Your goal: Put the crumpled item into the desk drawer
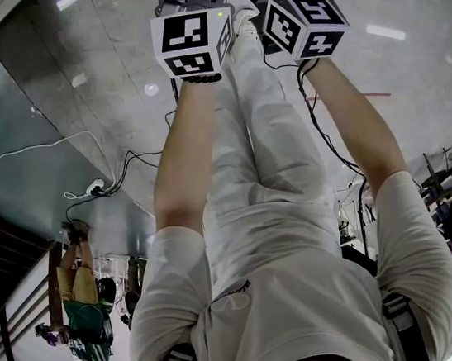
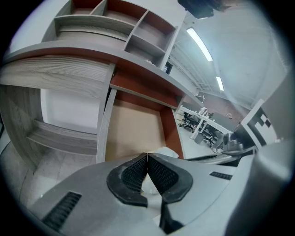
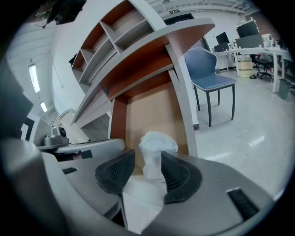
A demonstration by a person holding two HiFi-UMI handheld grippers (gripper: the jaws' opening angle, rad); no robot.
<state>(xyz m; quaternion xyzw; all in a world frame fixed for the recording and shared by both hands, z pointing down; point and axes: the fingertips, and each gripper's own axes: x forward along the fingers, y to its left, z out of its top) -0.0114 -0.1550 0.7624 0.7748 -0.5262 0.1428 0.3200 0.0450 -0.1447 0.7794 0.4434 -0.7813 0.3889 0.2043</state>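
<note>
The right gripper (image 3: 147, 161) had its jaws wide apart and let go, with the white crumpled plastic lump (image 3: 157, 140) loose between them at the near end of the open drawer with the light brown bottom (image 3: 150, 108), while the left gripper (image 2: 147, 157) was squeezed tight on nothing. I think the lump could stick to a pad and get pulled back out onto the floor. Farther off stood the grey wooden desk (image 3: 175, 34) with shelves, a blue chair (image 3: 209, 69) and a shiny pale floor (image 3: 258, 138).
</note>
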